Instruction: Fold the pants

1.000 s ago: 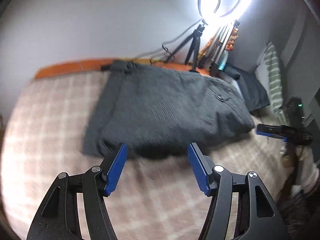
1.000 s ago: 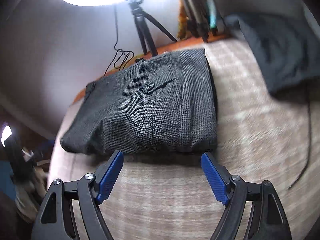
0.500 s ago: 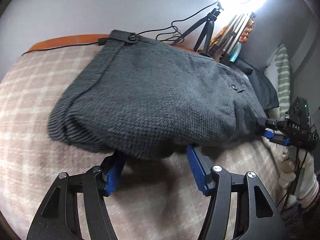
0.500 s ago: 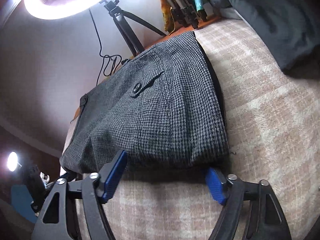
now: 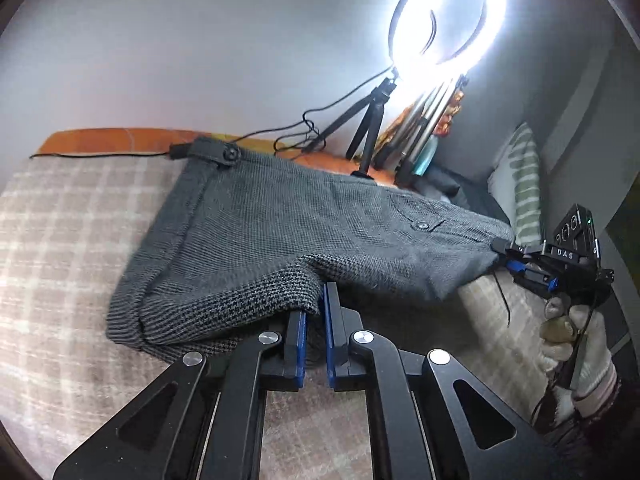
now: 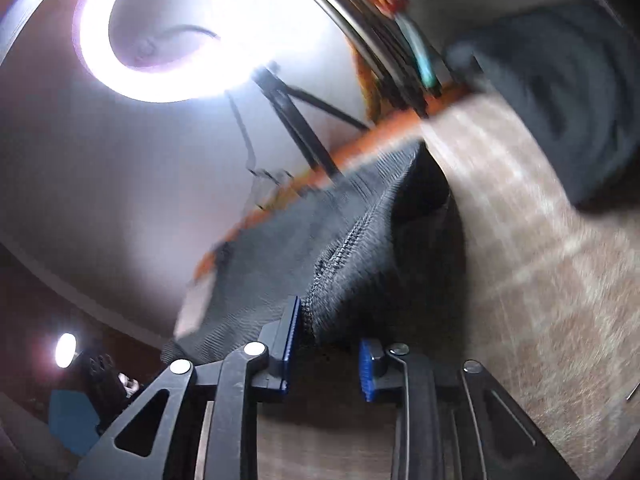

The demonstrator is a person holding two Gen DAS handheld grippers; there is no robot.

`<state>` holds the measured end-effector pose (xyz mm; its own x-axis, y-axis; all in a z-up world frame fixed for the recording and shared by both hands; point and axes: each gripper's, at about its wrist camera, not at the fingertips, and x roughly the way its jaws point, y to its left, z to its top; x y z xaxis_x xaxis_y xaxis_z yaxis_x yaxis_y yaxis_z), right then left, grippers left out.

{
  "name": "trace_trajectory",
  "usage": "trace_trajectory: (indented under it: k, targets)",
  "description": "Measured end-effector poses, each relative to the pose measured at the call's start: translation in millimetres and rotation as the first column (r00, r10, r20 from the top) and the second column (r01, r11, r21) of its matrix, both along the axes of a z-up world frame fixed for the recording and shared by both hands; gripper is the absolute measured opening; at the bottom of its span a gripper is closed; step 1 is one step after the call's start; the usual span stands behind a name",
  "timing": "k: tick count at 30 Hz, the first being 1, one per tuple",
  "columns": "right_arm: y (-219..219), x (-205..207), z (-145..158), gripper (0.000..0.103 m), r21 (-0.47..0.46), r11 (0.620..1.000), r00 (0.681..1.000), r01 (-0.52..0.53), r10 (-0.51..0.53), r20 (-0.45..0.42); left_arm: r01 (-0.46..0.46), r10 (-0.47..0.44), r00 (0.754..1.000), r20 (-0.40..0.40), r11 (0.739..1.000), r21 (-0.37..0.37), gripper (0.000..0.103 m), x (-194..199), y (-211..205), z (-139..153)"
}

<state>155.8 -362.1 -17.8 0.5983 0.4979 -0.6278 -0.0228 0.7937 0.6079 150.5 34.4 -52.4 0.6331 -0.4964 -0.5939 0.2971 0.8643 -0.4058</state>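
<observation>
Both grips just landed. A second ago my jaws stood wide open in front of the folded grey houndstooth wool pants (image 5: 280, 240); half a second ago they straddled the near edge. Now my left gripper (image 5: 314, 312) is pinched nearly closed on that edge, lower centre of the left view, cloth bunched between the blue pads (image 5: 329, 320).

My right gripper (image 6: 328, 344) has narrowed too, with the pants' corner (image 6: 332, 280) sitting in the gap, lower centre of its view. That frame is motion-blurred; a gap remains beside the right pad, so a firm clamp is my guess, not a certainty. In the left view it shows at the right edge of frame, with the pants corner pulled up towards it.

The near edge is lifted off the beige plaid blanket (image 5: 72, 240); the waistband with its button (image 5: 231, 154) lies at upper centre-left, near the white ring light on a tripod (image 5: 444, 20).

Meaning: grasp step done, the next fold can go. Risk: the thick stack slips from the right side.
</observation>
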Motion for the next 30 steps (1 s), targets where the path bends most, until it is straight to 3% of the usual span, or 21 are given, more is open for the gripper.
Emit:
trace_trajectory:
  k: [2,6,10,11,13,15,18,20,22,23,24,27,28,30]
  targets:
    - [0,0,4,0.022,-0.024,1.000,1.000,-0.004,0.004,0.002,0.005,-0.004,1.000,-0.019,1.000,0.011,0.006,-2,4,-4]
    - [0,1,-11,0.022,-0.085,0.996,0.997,-0.008,0.001,-0.075,0.023,-0.019,0.997,-0.071,0.998,0.054,0.006,-7,9,-16]
    - [-3,0,-26,0.023,-0.109,0.994,0.992,-0.028,0.014,-0.126,0.047,-0.044,0.993,-0.107,0.999,0.024,0.009,-16,13,-22]
    - [-4,1,-26,0.028,-0.112,0.993,0.991,-0.037,0.022,-0.133,0.052,-0.049,0.993,-0.103,0.998,0.027,0.009,-20,12,-21]
    - [-5,0,-26,0.039,-0.130,0.991,0.990,-0.038,0.020,-0.140,0.070,-0.067,0.992,-0.108,0.997,0.018,0.022,-24,8,-21]
    - [-6,-1,-26,0.044,-0.134,0.991,0.990,-0.023,0.003,-0.142,0.081,-0.082,0.990,-0.113,0.997,-0.014,0.044,-26,4,-23]
    - [-7,-2,-35,0.056,-0.108,0.994,0.983,-0.004,-0.016,-0.183,0.048,-0.051,0.987,-0.151,0.999,-0.025,0.049,-16,-3,-32]
    - [-7,1,-43,0.056,-0.092,0.996,0.977,0.011,-0.030,-0.209,0.031,-0.050,0.980,-0.191,0.994,-0.101,0.048,-7,-6,-42]
    - [-10,4,-49,0.056,-0.048,0.998,0.976,0.033,-0.042,-0.213,0.039,-0.064,0.974,-0.217,0.992,-0.116,0.046,-3,-10,-51]
    - [-11,4,-51,0.051,-0.033,0.999,0.976,0.041,-0.047,-0.210,0.042,-0.061,0.972,-0.227,0.995,-0.086,0.041,-3,-13,-54]
    - [-13,5,-52,0.038,-0.023,0.999,0.977,0.046,-0.050,-0.205,0.041,-0.051,0.975,-0.216,0.998,-0.049,0.037,-5,-15,-54]
    - [-8,7,-45,0.025,-0.080,0.997,0.985,0.021,-0.035,-0.172,0.031,-0.030,0.976,-0.215,1.000,-0.001,0.037,-14,-10,-49]
    - [-5,7,-41,0.024,-0.112,0.994,0.987,0.011,-0.028,-0.155,0.021,-0.012,0.977,-0.211,0.999,0.042,0.037,-19,-7,-46]
    - [0,6,-34,0.023,-0.162,0.987,0.991,-0.007,-0.015,-0.133,0.008,0.003,0.981,-0.193,0.998,0.056,0.037,-25,1,-40]
